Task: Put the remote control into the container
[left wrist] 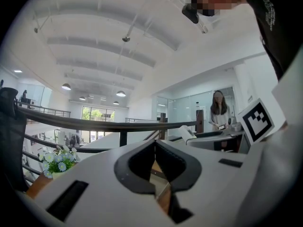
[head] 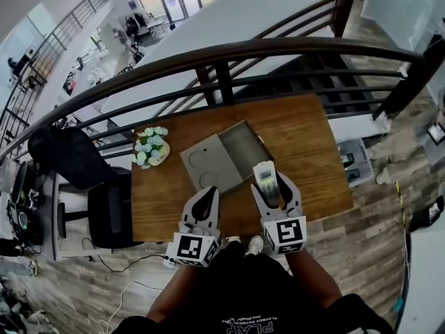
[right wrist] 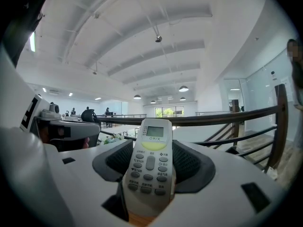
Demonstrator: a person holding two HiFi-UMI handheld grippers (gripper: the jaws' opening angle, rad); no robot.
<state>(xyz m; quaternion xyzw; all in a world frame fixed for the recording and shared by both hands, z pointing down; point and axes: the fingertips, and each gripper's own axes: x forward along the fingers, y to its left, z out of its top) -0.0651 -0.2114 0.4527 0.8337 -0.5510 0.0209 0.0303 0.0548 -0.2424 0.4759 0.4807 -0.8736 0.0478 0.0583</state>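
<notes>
**A:** Item one. Where do we find the remote (right wrist: pixel 150 167)?

**B:** Clamped in the right gripper (head: pixel 273 190), with the jaws closed on its lower body from both sides. Its long axis runs along the jaws, screen end forward and keypad up, and the screen end stands out past the tips.

**A:** And the container (head: pixel 245 148), relative to those jaws?

**B:** We record it ahead and a little to the left, lying open on the bench (head: pixel 299 127) below the jaws. The remote's front end reaches about to the near rim. We cannot say it is over the opening.

**A:** Which gripper is nearer?

**B:** The right one, in our judgement. The left gripper (head: pixel 206 199) sits beside it and faces what we take for the lid (head: pixel 207 167), not the opening.

**A:** State of the left jaws?

**B:** Pressed together at the tips with nothing between them. We see only bench wood through the gap behind.

**A:** Finding?

**B:** We judge the coming move to be a short carry forward and leftward, then down, with the remote's length matched to the opening before release.
</notes>
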